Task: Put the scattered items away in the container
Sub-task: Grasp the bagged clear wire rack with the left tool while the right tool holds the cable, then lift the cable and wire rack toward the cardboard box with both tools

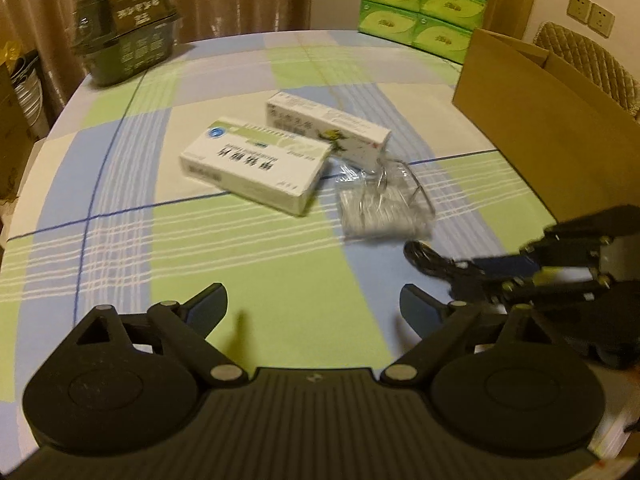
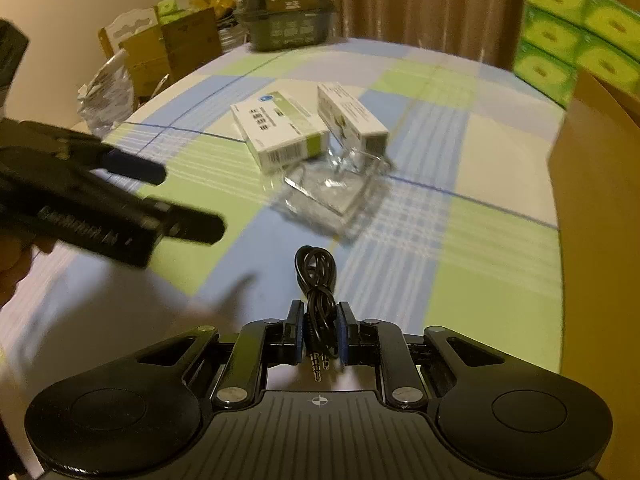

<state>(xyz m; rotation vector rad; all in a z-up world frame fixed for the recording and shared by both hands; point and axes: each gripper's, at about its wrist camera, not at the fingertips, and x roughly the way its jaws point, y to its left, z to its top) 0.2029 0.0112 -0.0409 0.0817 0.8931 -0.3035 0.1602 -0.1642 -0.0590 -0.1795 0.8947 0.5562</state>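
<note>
While the left gripper (image 1: pixel 314 306) hung with fingers spread wide and empty, the right gripper (image 2: pixel 318 330) was clamped on a coiled black audio cable (image 2: pixel 318 280).

Left to right on the plaid tablecloth (image 1: pixel 120 264) lay two white medicine boxes (image 1: pixel 256 164), a clear plastic packet (image 1: pixel 380 204), then the open brown cardboard box (image 1: pixel 540 128) at far right.

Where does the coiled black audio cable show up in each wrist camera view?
Left wrist view: black cable at lower right, held by the right claw, just below the clear plastic packet.
Right wrist view: bottom centre, pinched in that claw, plugs pointing toward the camera.
Shared landmark: the two white medicine boxes.
</note>
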